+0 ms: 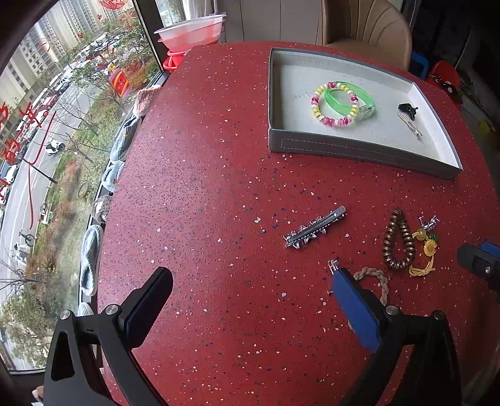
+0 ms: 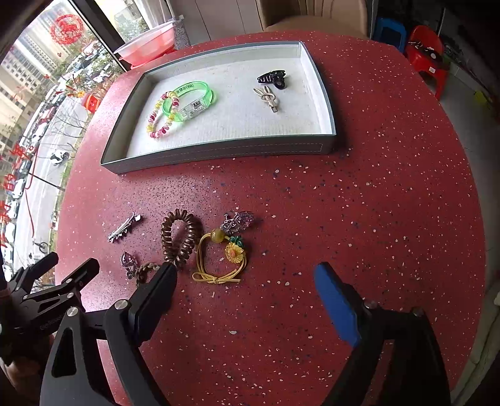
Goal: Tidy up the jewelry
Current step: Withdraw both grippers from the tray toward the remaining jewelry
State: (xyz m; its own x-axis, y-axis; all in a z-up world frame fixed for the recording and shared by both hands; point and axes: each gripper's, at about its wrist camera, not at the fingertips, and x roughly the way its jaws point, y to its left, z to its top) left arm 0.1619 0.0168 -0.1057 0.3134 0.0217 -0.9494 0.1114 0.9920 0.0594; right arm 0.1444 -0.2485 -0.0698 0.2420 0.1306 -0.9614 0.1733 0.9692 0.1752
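My left gripper (image 1: 251, 278) hangs open over bare red table, nothing between its fingers. Ahead of it lies a silver spiked hair clip (image 1: 315, 226); a braided tie (image 1: 375, 278) sits by its right finger. My right gripper (image 2: 247, 274) is open too, with a yellow cord flower tie (image 2: 218, 259) just ahead of its fingertips. Beside that lie a brown spiral hair tie (image 2: 181, 237) and a purple rhinestone clip (image 2: 237, 221). The grey tray (image 2: 218, 151) beyond holds a beaded bracelet (image 2: 161, 120), green bangle (image 2: 190, 100), black claw clip (image 2: 273, 78) and silver clip (image 2: 268, 96).
The round table's edge curves close on the left, with a window and slippers below it. Pink basins (image 1: 190, 32) stand at the far left edge. A beige chair (image 1: 365, 28) stands behind the tray and a red stool (image 2: 426, 53) on the floor at right.
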